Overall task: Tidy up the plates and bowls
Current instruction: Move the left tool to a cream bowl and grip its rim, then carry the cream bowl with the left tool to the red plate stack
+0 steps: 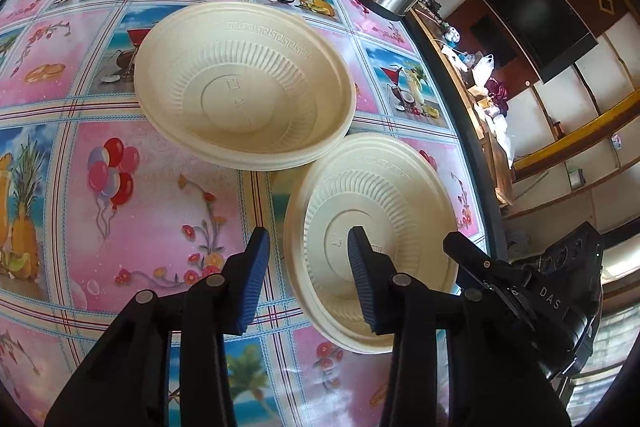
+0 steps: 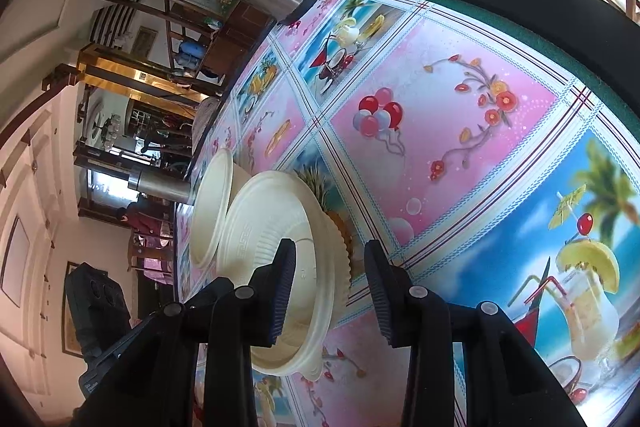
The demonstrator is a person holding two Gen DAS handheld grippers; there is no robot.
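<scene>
Left wrist view shows the left gripper straddling the near-left rim of a cream bowl: one blue pad sits outside the wall, the other inside over the bowl's floor. A gap shows between the outer pad and the rim, so the jaws read as parted, not yet pinching. Ahead of these tongs and to their left, touching the first bowl's far rim, sits a second bowl, which looks like two nested. The right gripper brackets the opposite wall of the near bowl, one pad inside, one outside, also with daylight, so open. Both rest on the tablecloth. I judge the step to be grasping the near bowl for stacking; next, the pads must close on the rim before lifting.
</scene>
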